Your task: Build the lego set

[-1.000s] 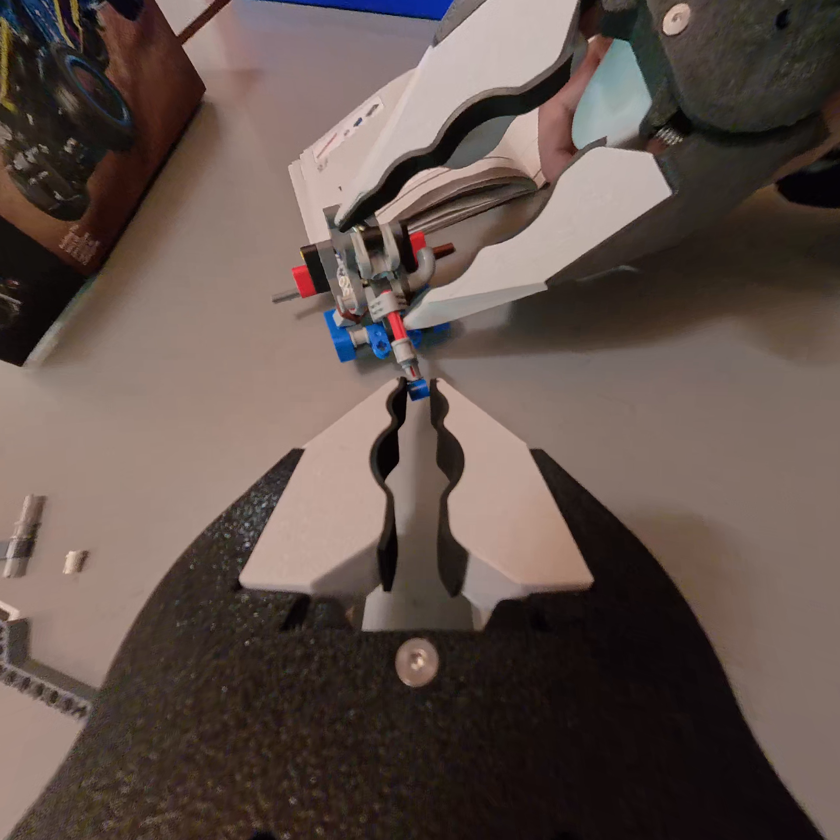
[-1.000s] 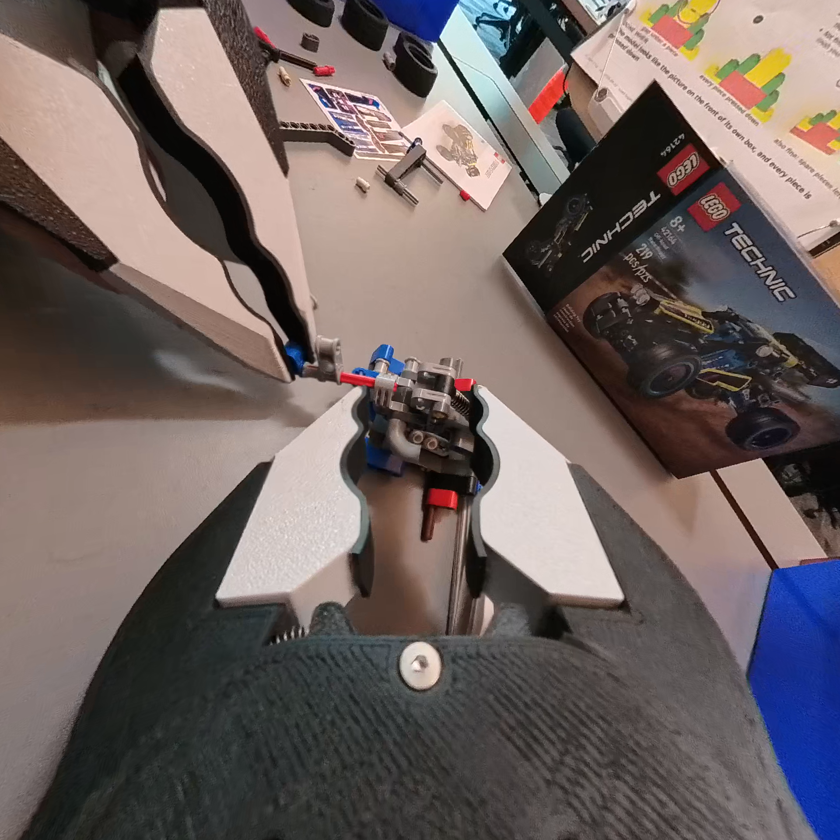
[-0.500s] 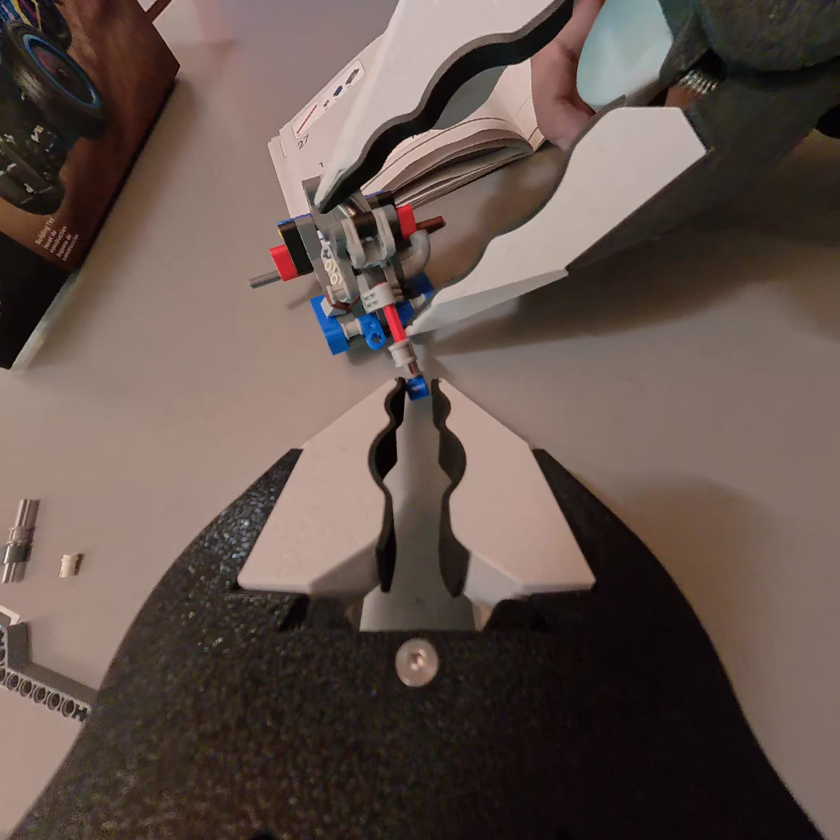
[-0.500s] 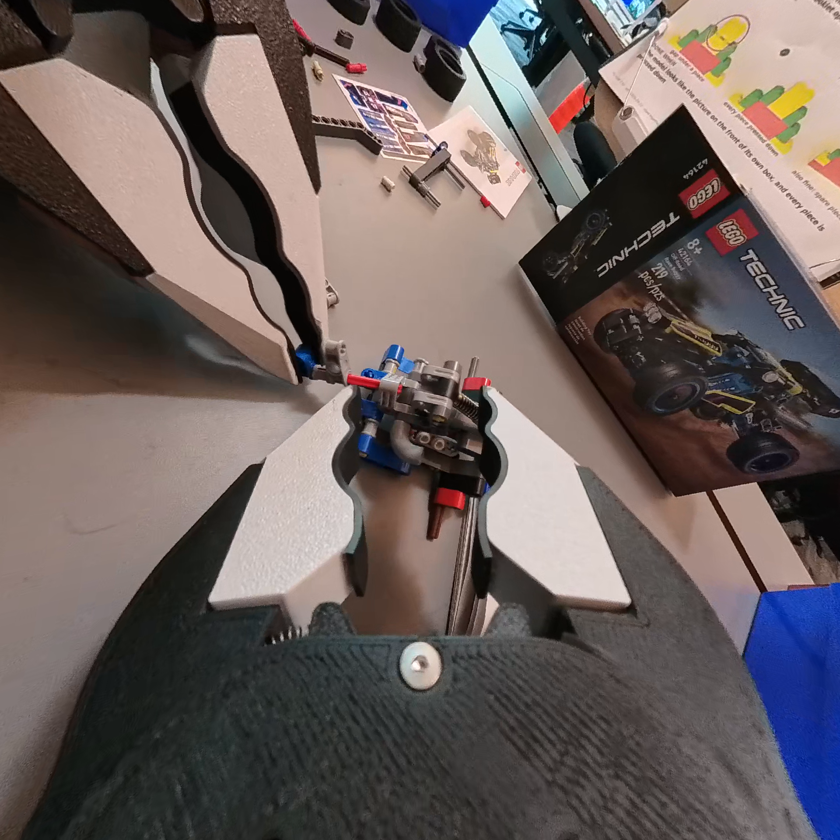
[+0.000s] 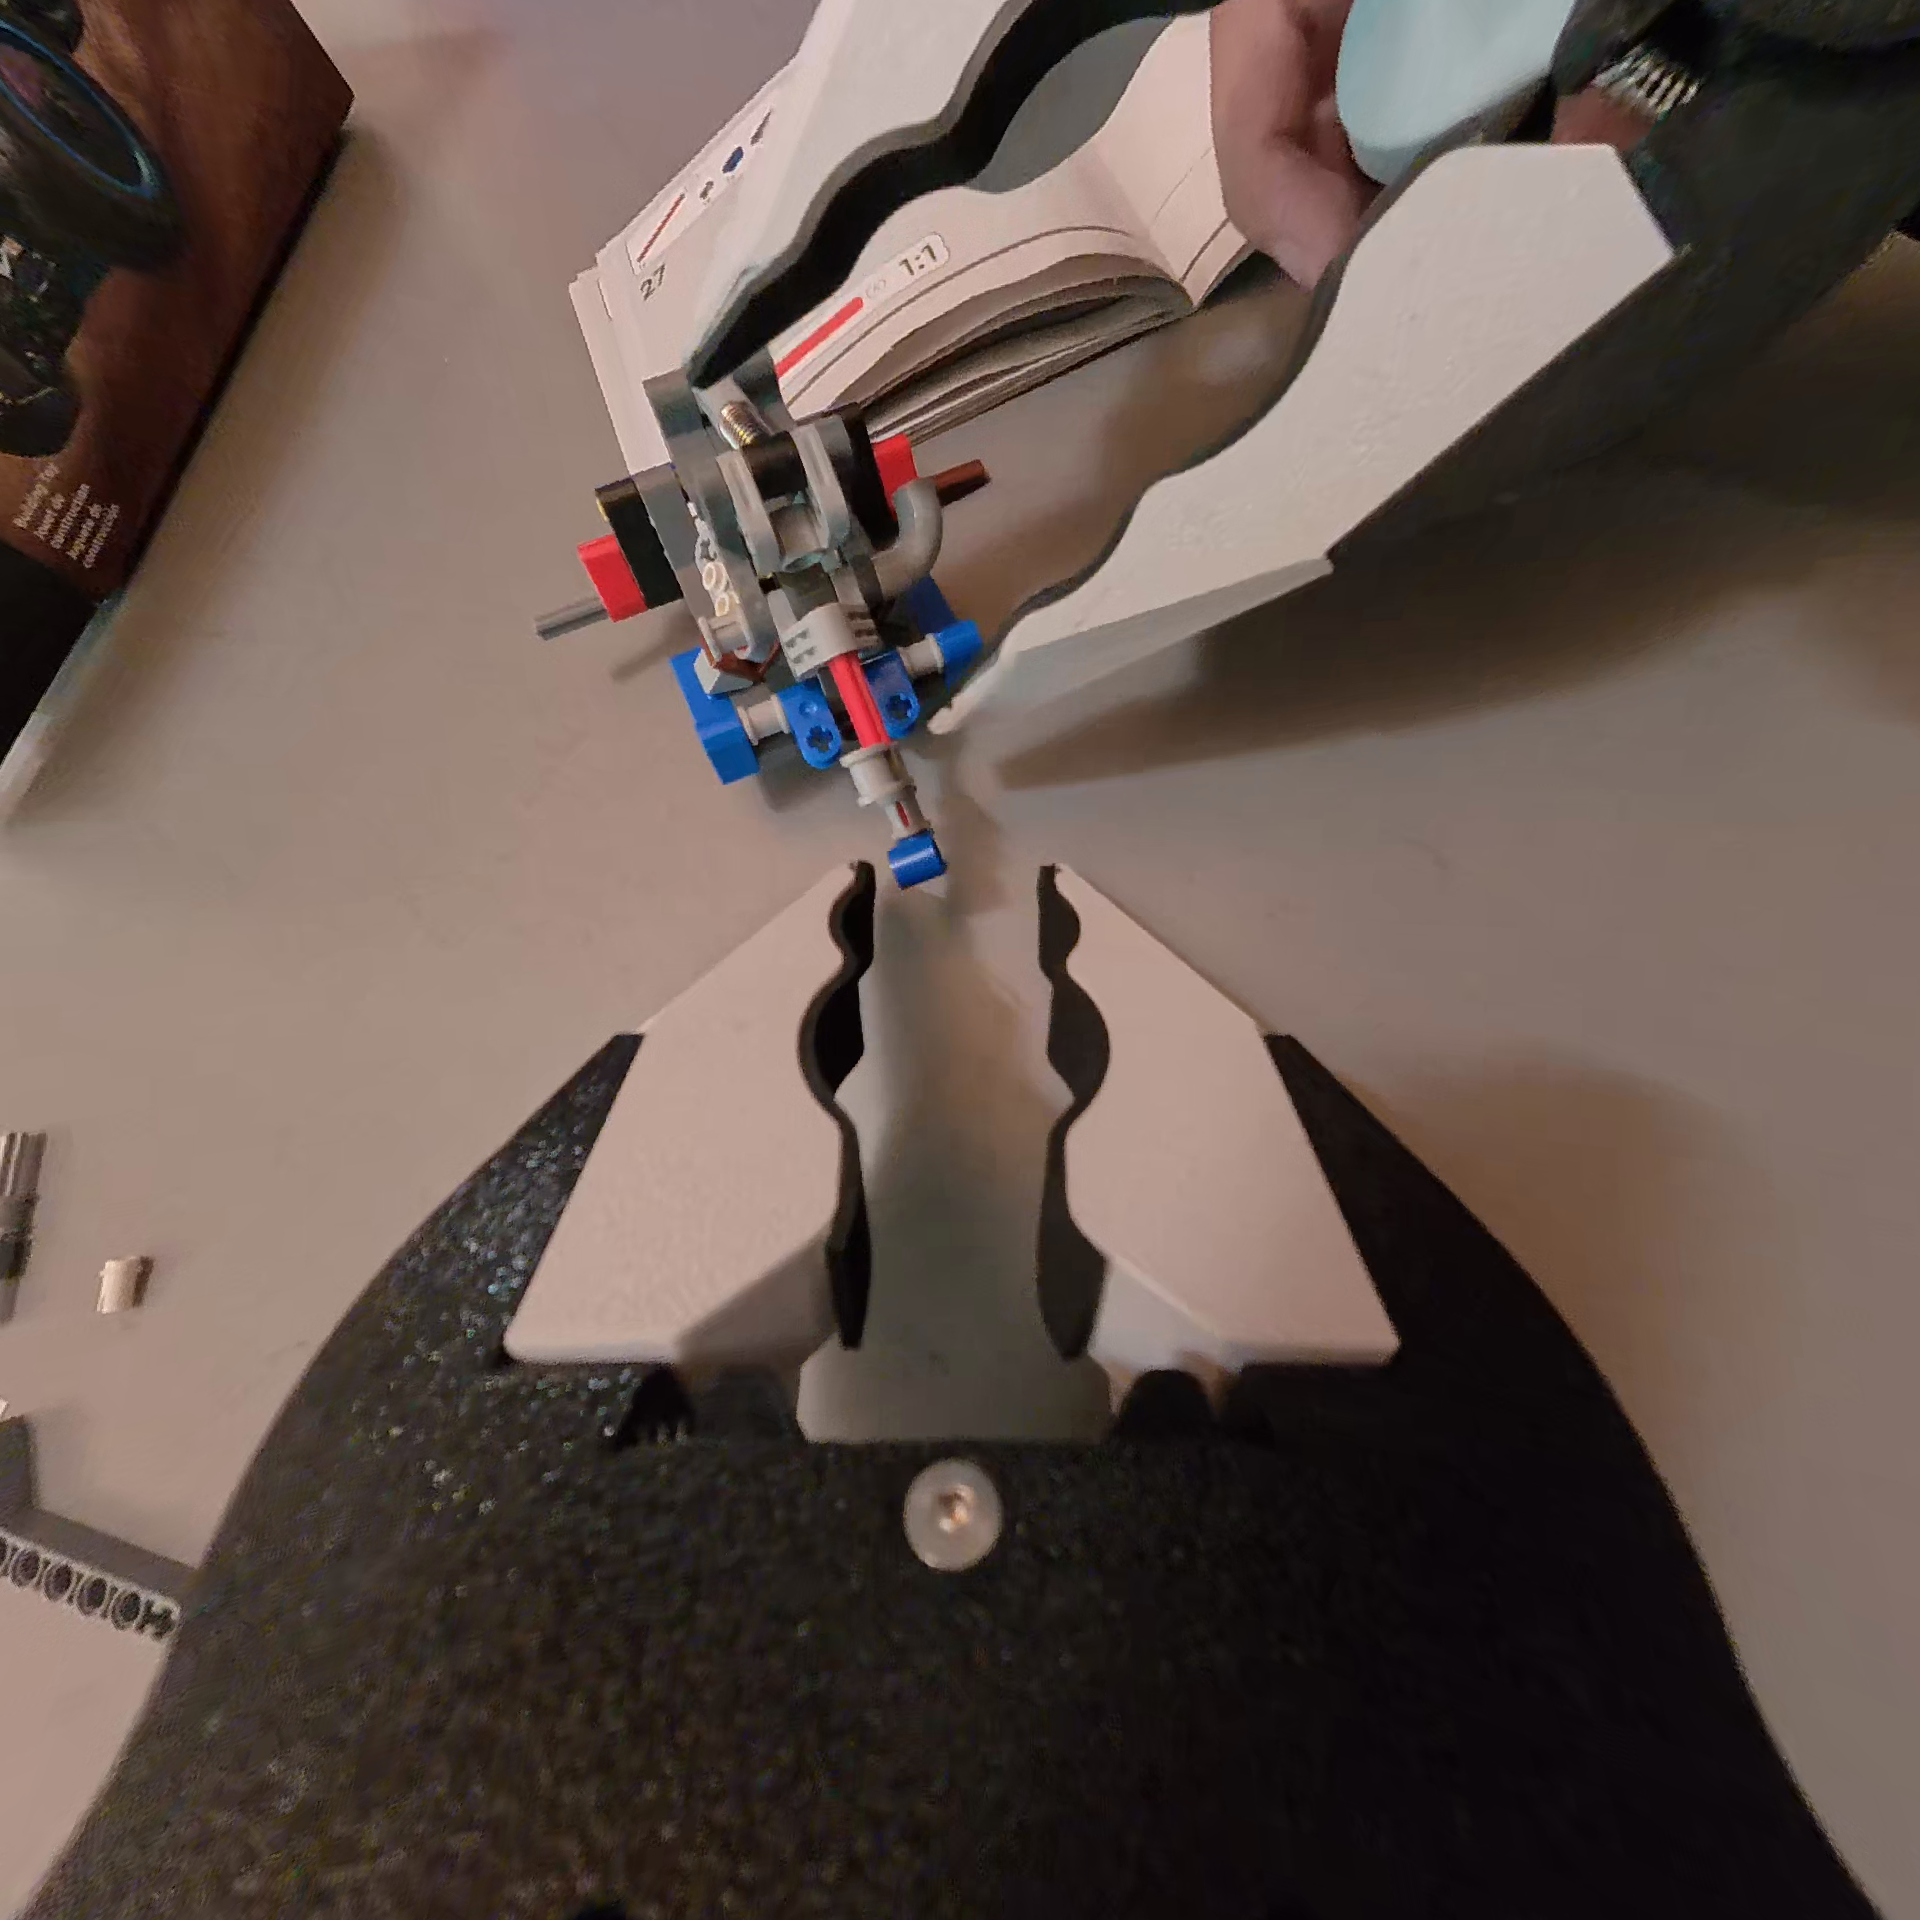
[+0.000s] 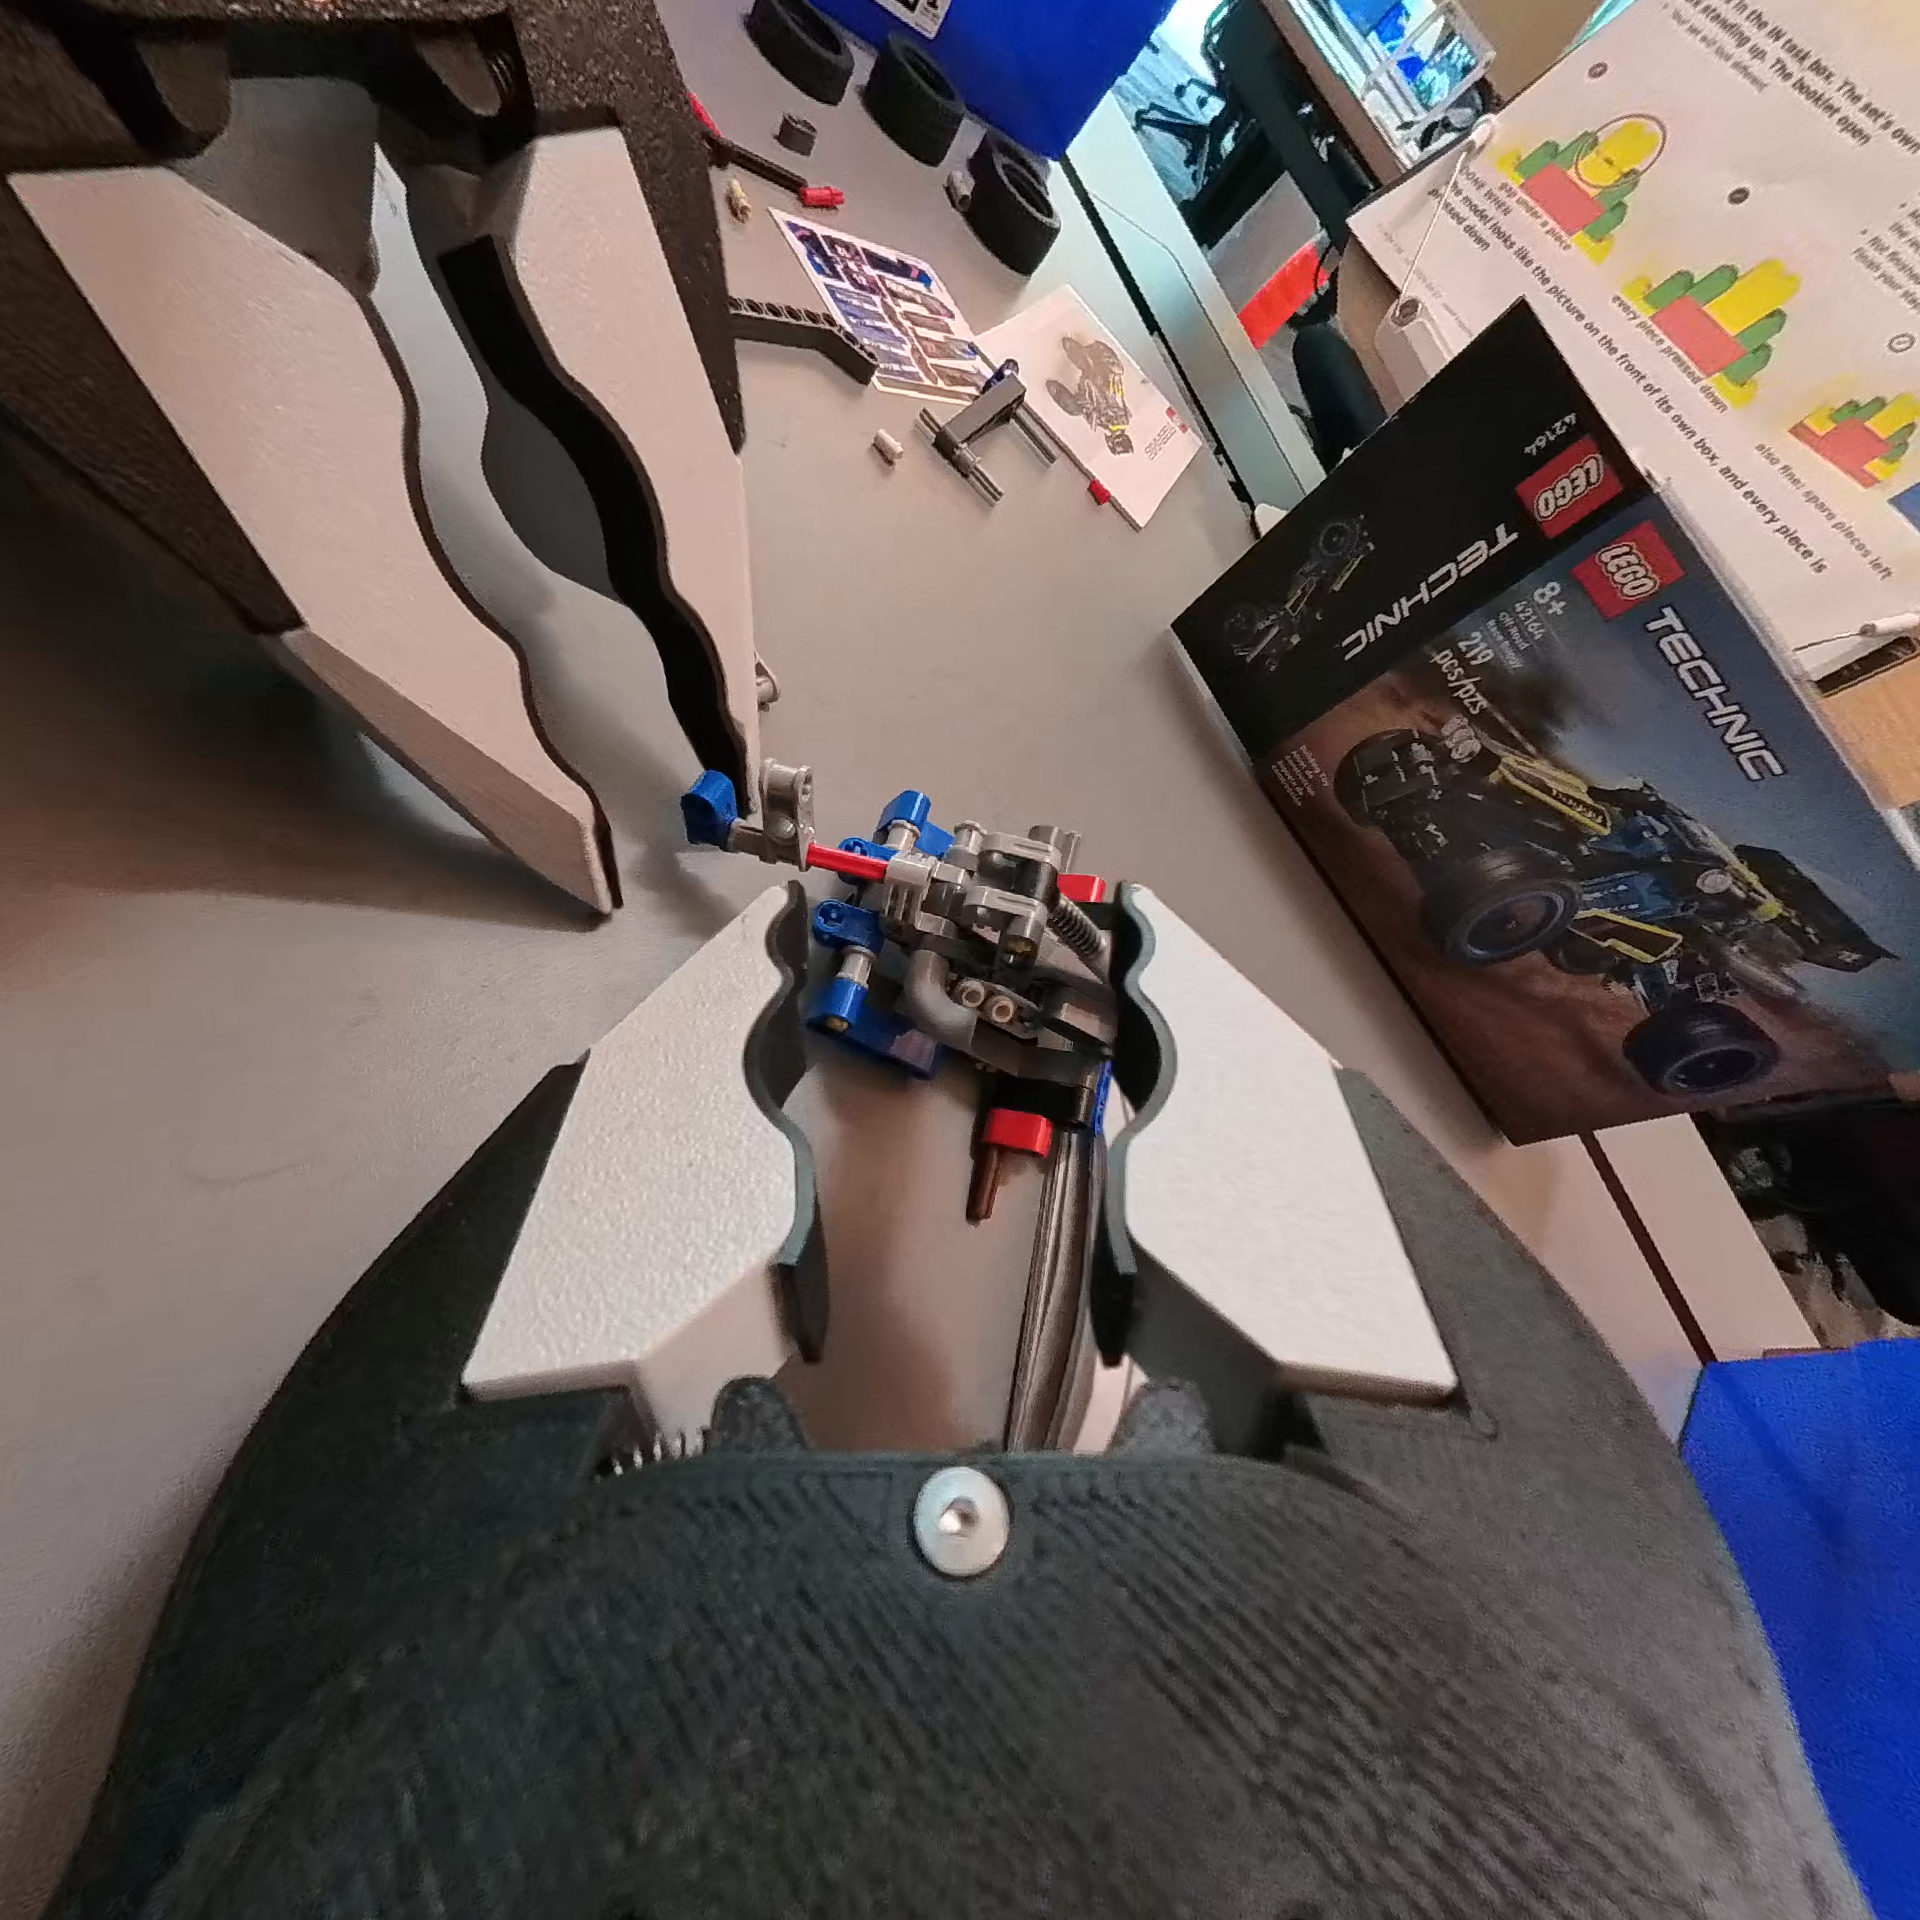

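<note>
Counter (image 5: 312, 831): plain grey-beige. My left fingers (image 5: 727, 1143): pale grey, black inner edges, speckled black body. My right fingers (image 6: 1247, 1195): same pale grey, dark inner edges, black ridged body. Brick assembly (image 6: 966, 935): grey core, blue base, red axle, red and black blocks, brown pin. Blue connector (image 5: 916, 860) at axle tip. Booklet (image 5: 987, 291): white pages, red bar. Toy box (image 6: 1558, 779): black and blue, dark buggy with yellow trim on brown ground. Sticker sheet (image 6: 883, 301): blue-patterned. Tyres (image 6: 914, 99): black.
</note>
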